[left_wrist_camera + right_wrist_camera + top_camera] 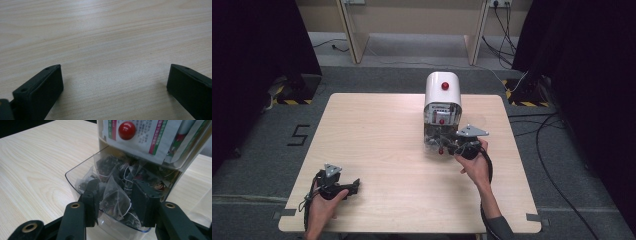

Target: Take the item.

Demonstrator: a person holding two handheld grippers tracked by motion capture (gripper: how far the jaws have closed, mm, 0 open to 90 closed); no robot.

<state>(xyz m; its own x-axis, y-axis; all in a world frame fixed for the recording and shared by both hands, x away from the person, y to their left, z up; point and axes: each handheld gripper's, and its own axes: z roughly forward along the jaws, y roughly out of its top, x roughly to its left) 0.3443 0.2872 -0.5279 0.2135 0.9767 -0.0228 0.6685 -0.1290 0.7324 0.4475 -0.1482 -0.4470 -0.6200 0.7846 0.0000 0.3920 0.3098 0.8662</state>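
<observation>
Looking down from the high view, the right gripper (451, 146) reaches into the pulled-out clear drawer (435, 142) at the foot of a white dispenser (442, 92) with a red knob, standing on the far right part of the wooden table (377, 150), while the left gripper (343, 186) rests idle near the front left edge, well apart from the work. Around the table lie grey carpet, black curtains at both sides, cables at right, and pale wooden legs of other furniture beyond. From the left gripper view, its jaws stand wide apart over bare pale wood grain, nothing between them. From the right gripper view, the jaws stand part-way closed inside the drawer (82, 173), straddling one pyramid tea bag (115, 197) that sits atop the heap of bags; whether the pads (90, 202) already press it I cannot tell, though a sliver of gap seems to remain. To do this pick well, I judge it best to close gently on that single bag's middle, keep its white string clear of neighbouring bags, and lift straight up so the drawer's rim is not snagged.
</observation>
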